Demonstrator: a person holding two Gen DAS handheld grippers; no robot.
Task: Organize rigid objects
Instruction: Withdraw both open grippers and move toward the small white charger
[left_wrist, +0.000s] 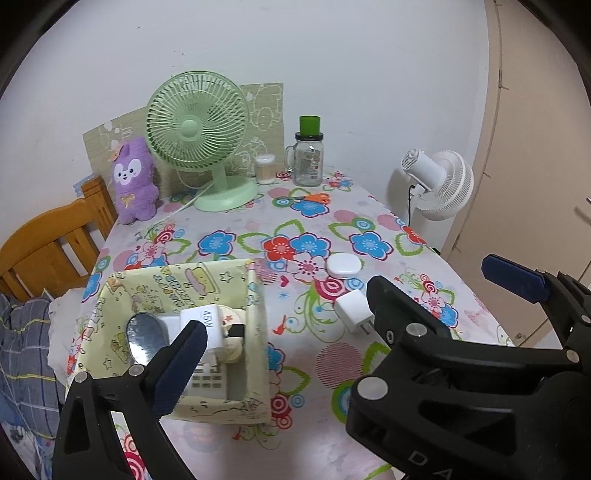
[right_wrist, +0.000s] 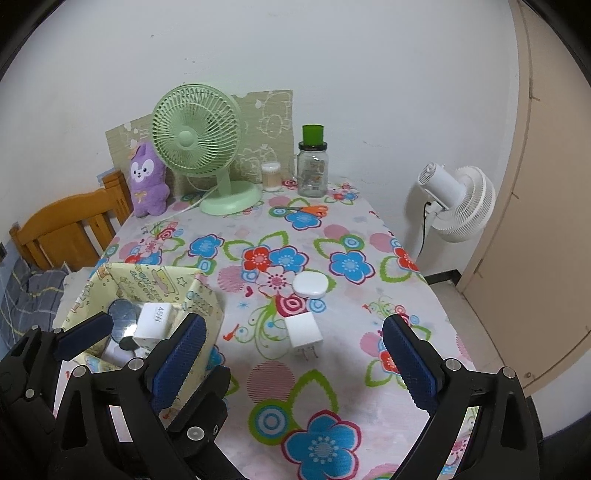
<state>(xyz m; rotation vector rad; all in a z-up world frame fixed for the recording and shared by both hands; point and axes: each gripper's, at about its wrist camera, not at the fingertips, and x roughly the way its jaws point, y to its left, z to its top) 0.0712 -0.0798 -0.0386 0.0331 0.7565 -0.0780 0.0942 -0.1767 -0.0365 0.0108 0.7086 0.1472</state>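
A yellow patterned box (left_wrist: 255, 332) (right_wrist: 205, 306) stands on the floral table at the left. It holds a 45W white charger (left_wrist: 201, 321) (right_wrist: 153, 323), a round mirror (left_wrist: 142, 338), a calculator (left_wrist: 207, 380) and other small items. A small white plug adapter (left_wrist: 352, 310) (right_wrist: 304, 332) and a white rounded case (left_wrist: 343, 264) (right_wrist: 310, 284) lie on the cloth right of the box. My left gripper (left_wrist: 280, 350) is open and empty, with its left finger over the box. My right gripper (right_wrist: 295, 365) is open and empty, just short of the adapter.
At the table's back stand a green desk fan (left_wrist: 195, 136), a purple plush (left_wrist: 133, 181), a cotton-swab tub (left_wrist: 265, 168), a glass jar with green lid (left_wrist: 308, 155) and orange scissors (left_wrist: 314, 197). A wooden chair (left_wrist: 48, 247) is left. A white fan (left_wrist: 439, 184) is right.
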